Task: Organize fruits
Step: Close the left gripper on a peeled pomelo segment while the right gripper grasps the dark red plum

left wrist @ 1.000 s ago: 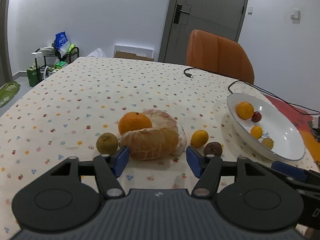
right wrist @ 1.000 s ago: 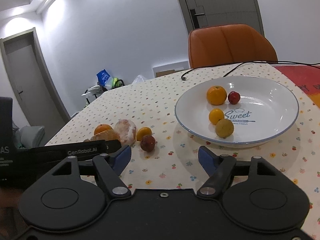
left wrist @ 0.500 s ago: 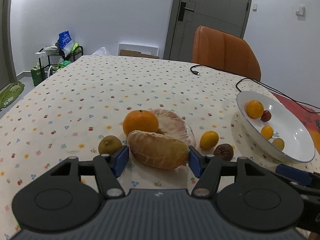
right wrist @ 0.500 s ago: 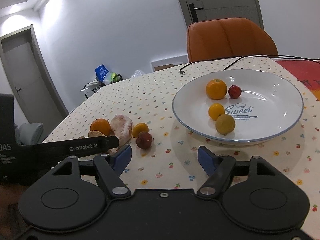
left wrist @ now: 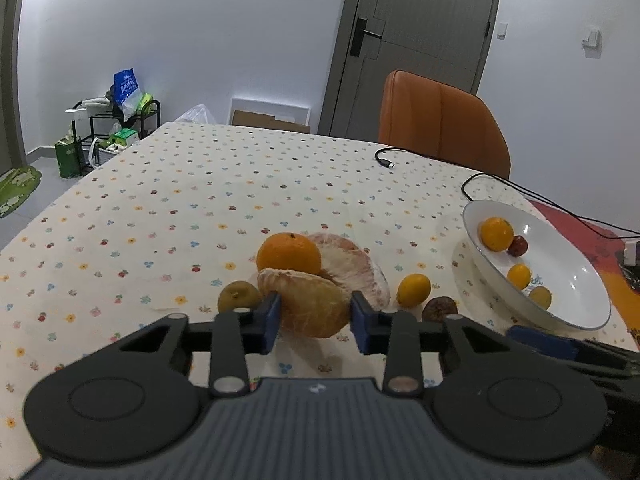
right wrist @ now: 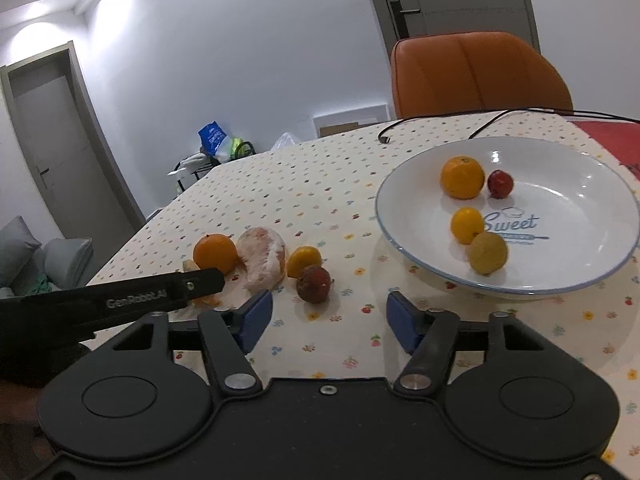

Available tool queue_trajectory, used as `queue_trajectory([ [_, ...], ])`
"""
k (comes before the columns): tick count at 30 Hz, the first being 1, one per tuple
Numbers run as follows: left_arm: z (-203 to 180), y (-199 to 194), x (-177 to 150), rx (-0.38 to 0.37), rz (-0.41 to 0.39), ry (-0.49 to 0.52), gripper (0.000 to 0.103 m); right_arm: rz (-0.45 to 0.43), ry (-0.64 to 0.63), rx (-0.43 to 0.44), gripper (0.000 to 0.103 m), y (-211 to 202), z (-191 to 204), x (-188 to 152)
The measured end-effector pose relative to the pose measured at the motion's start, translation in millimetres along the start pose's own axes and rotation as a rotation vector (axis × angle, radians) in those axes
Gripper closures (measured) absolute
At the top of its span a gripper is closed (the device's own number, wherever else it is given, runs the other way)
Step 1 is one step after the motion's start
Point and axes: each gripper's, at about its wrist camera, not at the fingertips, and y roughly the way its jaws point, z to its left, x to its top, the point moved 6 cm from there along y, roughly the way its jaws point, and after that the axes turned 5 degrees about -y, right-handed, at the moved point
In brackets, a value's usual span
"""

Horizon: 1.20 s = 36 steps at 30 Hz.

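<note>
Six fruits on the desk (left wrist: 168, 200), four in the plate (right wrist: 600, 184). Left gripper (left wrist: 314, 316) jaws clamp the near peeled citrus piece (left wrist: 312, 308). Right gripper (right wrist: 330, 320) jaws wide, empty.

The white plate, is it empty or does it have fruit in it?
Not empty: the plate holds four fruits, with bare white space left.

Four fruits in plate (right wrist: 400, 236) (right side of table (left wrist: 200, 200)); five-fruit cluster (left wrist: 320, 280) left of plate.
</note>
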Motion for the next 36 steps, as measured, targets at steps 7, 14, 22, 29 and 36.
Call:
queue_trajectory([
  [7,12,-12,4,-0.016,0.007,-0.044,0.083,0.013,-0.017,-0.003,0.045,11,8,4],
  [14,26,-25,5,-0.012,0.003,-0.073,0.089,0.021,-0.05,0.007,0.048,21,19,7],
  [22,33,-36,11,-0.015,-0.034,-0.085,0.089,0.043,-0.066,-0.016,0.06,34,24,7],
  [29,36,-40,15,-0.021,-0.049,-0.088,0.089,0.047,-0.084,-0.046,0.083,40,23,9],
  [36,28,-42,17,-0.043,-0.06,-0.079,0.089,0.011,-0.076,-0.035,0.083,20,22,13],
])
